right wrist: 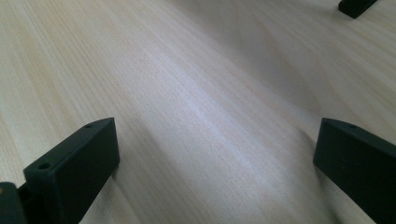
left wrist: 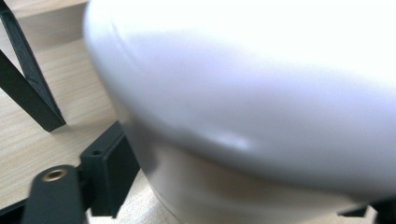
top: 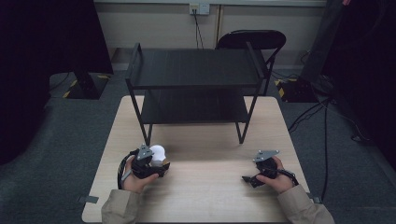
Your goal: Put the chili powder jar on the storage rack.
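Left gripper view: white object point(left wrist: 252, 102) between jaws, close-up.

In front of me a light wooden table point(top: 201, 196) stands on grey carpet point(top: 60, 140). A black two-tier shelf rack point(top: 196, 88) sits on the far half of the table, its legs resting on the wood; both tiers are flat slatted surfaces. Beyond the rack, at the far right, I see a black folding chair point(top: 252, 41). A wall socket point(top: 199, 8) with a cable plugged in is on the far wall. Black cables point(top: 322, 121) run across the carpet at right.
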A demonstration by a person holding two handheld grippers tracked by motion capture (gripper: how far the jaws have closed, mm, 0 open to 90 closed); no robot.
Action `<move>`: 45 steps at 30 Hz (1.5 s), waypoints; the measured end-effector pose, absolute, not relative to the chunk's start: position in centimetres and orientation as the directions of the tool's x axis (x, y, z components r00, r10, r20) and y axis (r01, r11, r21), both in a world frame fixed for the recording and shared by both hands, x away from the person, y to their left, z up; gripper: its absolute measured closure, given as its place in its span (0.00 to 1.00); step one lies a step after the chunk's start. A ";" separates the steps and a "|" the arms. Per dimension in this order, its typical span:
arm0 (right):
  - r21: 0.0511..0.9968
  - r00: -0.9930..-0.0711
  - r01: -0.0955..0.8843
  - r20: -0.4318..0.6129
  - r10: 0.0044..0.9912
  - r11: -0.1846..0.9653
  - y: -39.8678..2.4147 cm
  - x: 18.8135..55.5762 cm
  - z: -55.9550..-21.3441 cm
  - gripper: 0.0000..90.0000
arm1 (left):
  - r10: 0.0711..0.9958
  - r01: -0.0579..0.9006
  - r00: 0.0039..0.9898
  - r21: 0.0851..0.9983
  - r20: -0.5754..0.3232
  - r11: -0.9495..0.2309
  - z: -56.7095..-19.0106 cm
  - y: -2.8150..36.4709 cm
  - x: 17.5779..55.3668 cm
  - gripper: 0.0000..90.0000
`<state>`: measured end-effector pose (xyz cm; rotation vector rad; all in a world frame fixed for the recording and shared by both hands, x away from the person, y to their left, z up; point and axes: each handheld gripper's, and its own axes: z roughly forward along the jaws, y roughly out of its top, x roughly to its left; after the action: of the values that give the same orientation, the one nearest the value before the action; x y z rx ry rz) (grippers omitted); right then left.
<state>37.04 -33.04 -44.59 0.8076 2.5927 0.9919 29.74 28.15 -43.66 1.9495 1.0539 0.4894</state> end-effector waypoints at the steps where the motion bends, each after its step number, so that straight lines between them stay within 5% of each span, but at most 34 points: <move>1: 0.675 -0.815 0.408 -0.034 0.578 0.615 -33.0 37.0 -44.6 0.00 | 0.822 0.491 0.568 0.823 -0.052 -0.287 -43.7 28.1 29.7 0.22; 6: 0.675 -0.815 0.408 -0.034 0.578 0.615 -33.0 37.0 -44.6 0.00 | 0.819 0.486 0.571 0.827 -0.056 -0.282 -43.8 28.3 29.7 0.31; 45: 0.678 -0.814 0.407 -0.034 0.579 0.612 -33.0 37.0 -44.6 0.00 | 0.786 0.457 0.616 0.835 -0.051 -0.305 -40.9 27.7 29.6 0.34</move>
<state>37.01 -33.04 -44.65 0.8081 2.5892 0.9958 29.60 27.66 -40.86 1.9534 0.9844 0.4676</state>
